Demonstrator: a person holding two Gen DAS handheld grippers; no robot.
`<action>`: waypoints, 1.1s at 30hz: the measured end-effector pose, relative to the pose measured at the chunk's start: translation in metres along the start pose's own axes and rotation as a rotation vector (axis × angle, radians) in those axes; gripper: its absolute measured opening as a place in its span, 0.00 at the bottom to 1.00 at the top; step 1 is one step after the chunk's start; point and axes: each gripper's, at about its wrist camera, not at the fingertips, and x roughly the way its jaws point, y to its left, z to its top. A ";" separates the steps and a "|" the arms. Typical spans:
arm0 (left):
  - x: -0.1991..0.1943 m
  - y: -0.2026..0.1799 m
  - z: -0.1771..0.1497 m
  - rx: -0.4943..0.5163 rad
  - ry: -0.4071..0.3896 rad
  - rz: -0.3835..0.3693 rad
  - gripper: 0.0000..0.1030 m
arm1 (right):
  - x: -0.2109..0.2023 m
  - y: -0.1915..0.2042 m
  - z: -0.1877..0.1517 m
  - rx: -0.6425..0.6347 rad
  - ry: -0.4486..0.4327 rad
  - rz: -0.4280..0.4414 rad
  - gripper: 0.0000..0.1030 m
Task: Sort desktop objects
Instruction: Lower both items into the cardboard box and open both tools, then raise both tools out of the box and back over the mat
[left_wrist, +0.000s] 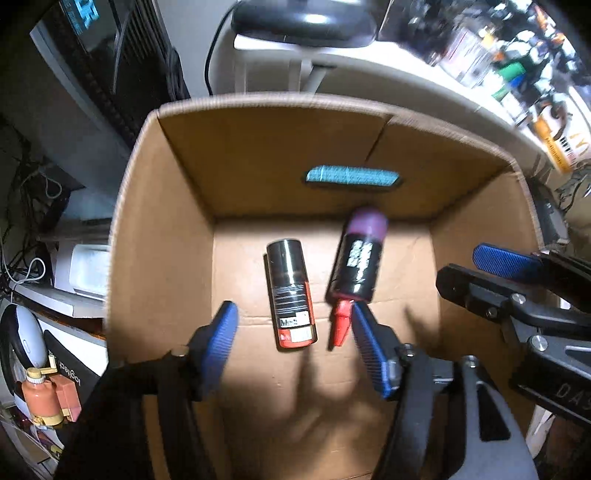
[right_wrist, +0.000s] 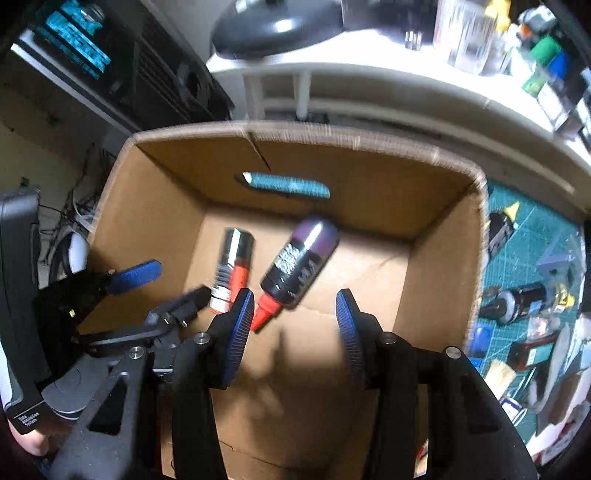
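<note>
A cardboard box (left_wrist: 155, 221) (right_wrist: 443, 258) lies open below both grippers. On its floor rests a black spray can with a red-orange end (left_wrist: 291, 293) (right_wrist: 232, 273). Beside it, to the right, lies a black bottle with a purple base and a red nozzle (left_wrist: 356, 266) (right_wrist: 299, 266). My left gripper (left_wrist: 291, 347) hangs open above the box, nothing between its blue pads. My right gripper (right_wrist: 295, 332) is open too and holds nothing. Each gripper shows in the other's view: the right gripper (left_wrist: 491, 273) at the right edge, the left gripper (right_wrist: 162, 284) at the left.
The box's far wall has a hand-hole slot (left_wrist: 352, 177) (right_wrist: 286, 184). Behind it stand a white shelf (right_wrist: 332, 85) and a black lamp base (left_wrist: 303, 22). A green cutting mat (right_wrist: 532, 266) with bottles and clutter lies right of the box. Cables, a white mouse (left_wrist: 26, 336) sit left.
</note>
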 end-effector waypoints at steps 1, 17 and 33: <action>-0.008 -0.001 -0.001 -0.001 -0.020 0.003 0.76 | -0.009 0.002 0.001 -0.005 -0.025 -0.003 0.49; -0.073 0.003 0.009 0.053 -0.336 0.049 1.00 | -0.090 0.007 -0.006 0.041 -0.321 -0.065 0.69; -0.159 -0.018 -0.007 0.101 -0.544 -0.052 1.00 | -0.212 0.016 -0.051 0.030 -0.642 -0.284 1.00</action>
